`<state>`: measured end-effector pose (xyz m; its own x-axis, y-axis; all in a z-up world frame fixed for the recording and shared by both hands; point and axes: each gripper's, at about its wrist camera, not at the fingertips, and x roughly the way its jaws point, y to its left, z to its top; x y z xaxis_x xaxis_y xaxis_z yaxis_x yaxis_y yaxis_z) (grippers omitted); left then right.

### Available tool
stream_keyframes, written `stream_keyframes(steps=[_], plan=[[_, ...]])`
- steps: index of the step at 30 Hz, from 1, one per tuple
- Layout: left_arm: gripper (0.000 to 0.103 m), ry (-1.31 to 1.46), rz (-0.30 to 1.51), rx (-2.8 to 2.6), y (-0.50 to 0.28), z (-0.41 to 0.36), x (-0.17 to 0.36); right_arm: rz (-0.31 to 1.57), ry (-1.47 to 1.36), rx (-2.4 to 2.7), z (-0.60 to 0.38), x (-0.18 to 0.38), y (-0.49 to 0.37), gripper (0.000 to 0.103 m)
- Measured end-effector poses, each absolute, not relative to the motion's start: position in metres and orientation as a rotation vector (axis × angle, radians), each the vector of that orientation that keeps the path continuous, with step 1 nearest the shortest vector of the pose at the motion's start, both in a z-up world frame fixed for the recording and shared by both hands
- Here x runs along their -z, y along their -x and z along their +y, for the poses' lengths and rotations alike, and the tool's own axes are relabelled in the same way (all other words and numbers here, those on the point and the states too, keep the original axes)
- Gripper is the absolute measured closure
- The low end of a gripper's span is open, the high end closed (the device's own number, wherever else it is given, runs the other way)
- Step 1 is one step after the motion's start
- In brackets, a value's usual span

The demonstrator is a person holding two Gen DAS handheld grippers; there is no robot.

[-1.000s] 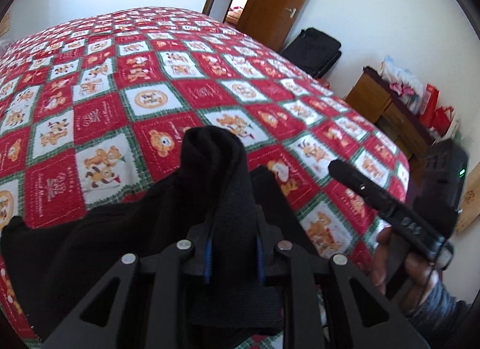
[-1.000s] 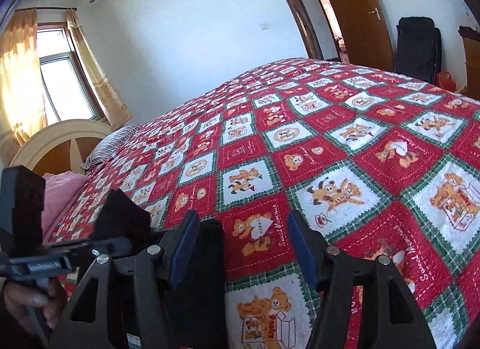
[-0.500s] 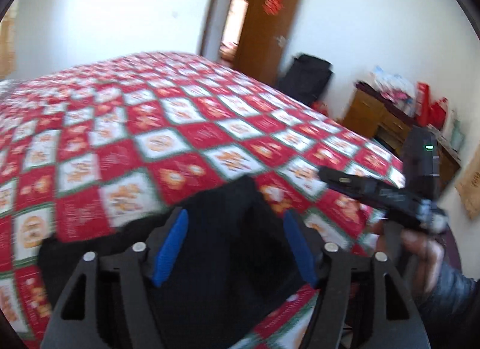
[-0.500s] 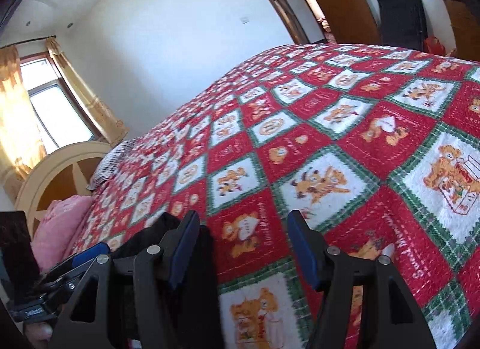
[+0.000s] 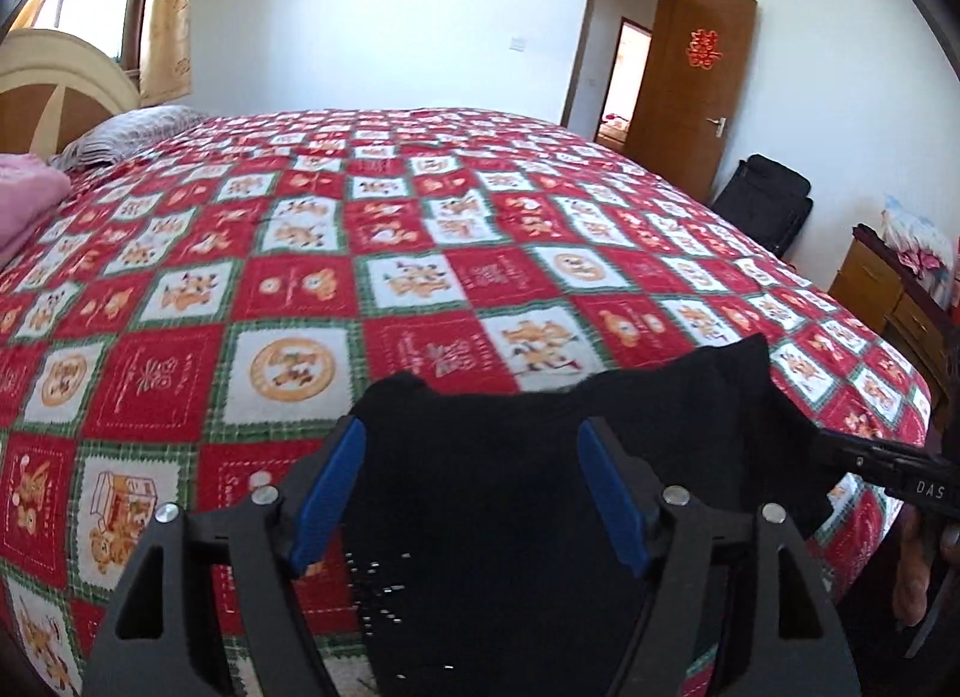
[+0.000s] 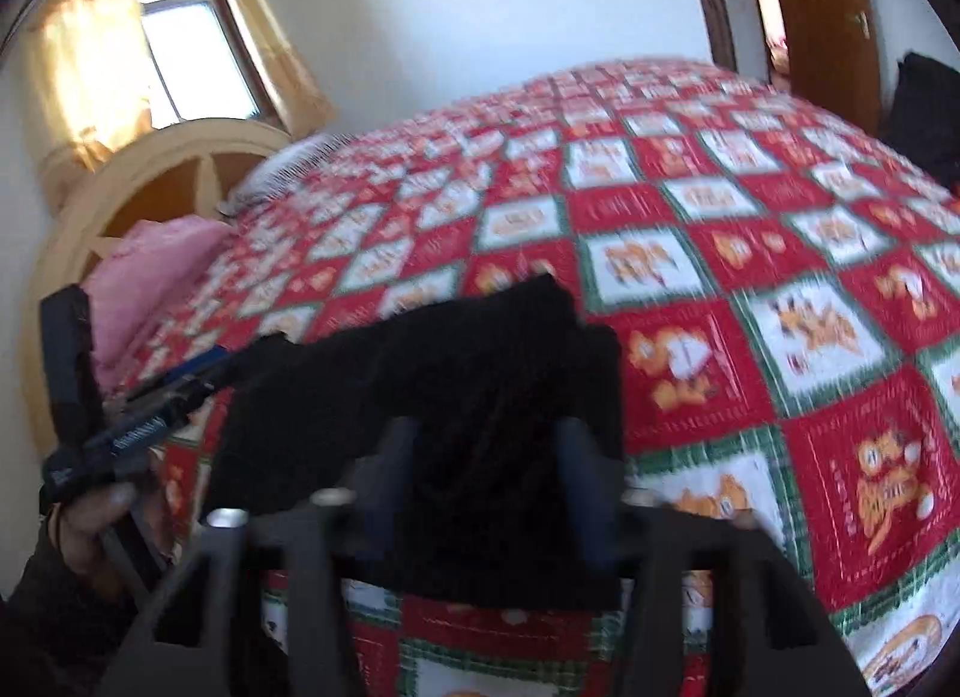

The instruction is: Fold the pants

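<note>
Black pants (image 5: pixel 690 397) lie bunched at the near edge of the bed. My left gripper (image 5: pixel 469 427) hovers over them with its blue pads (image 5: pixel 333 493) wide apart and still opening; the cloth lies under the gap, untouched by the pads. In the right wrist view the jaws of my right gripper (image 6: pixel 486 427) are closing, and a raised fold of the pants (image 6: pixel 360 385) is pinched between its fingers. That view is blurred. The left gripper (image 6: pixel 180 391) also shows at its left edge, held by a hand (image 6: pixel 102 523).
A red, white and green bear-patterned quilt (image 5: pixel 420 277) covers the whole bed. A pink pillow (image 5: pixel 24 199) and a headboard (image 6: pixel 150 181) stand at the far left. A black suitcase (image 5: pixel 768 205) and a wooden dresser (image 5: pixel 888 289) stand to the right of the bed.
My left gripper let go of the pants fold, opened wide and swung left. My right gripper, open over the quilt before, has closed on a fold of the pants.
</note>
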<state>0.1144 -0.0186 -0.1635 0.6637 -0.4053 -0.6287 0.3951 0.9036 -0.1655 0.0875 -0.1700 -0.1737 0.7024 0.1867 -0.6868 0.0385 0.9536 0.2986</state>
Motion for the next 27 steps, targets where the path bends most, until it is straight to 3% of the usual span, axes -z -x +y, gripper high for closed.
stream_keyframes(steps=[8,13,15,17,22,27], plan=[[0.010,0.014,0.748,0.423,-0.120,-0.012,0.187,0.862,-0.325,-0.036,-0.197,0.192,-0.074,0.090],[0.009,0.037,0.763,0.421,-0.123,-0.008,0.193,0.898,-0.358,-0.044,-0.205,0.204,-0.077,0.088],[0.009,0.038,0.748,0.418,-0.121,-0.007,0.190,0.869,-0.380,-0.035,-0.209,0.195,-0.076,0.068],[0.009,0.035,0.723,0.405,-0.119,-0.007,0.185,0.786,-0.359,0.009,-0.210,0.177,-0.072,0.058],[0.009,0.037,0.709,0.408,-0.118,-0.007,0.184,0.638,-0.353,-0.174,-0.190,0.143,-0.095,0.048],[0.008,0.035,0.719,0.394,-0.124,-0.004,0.189,0.715,-0.428,-0.192,-0.192,0.175,-0.144,0.048]])
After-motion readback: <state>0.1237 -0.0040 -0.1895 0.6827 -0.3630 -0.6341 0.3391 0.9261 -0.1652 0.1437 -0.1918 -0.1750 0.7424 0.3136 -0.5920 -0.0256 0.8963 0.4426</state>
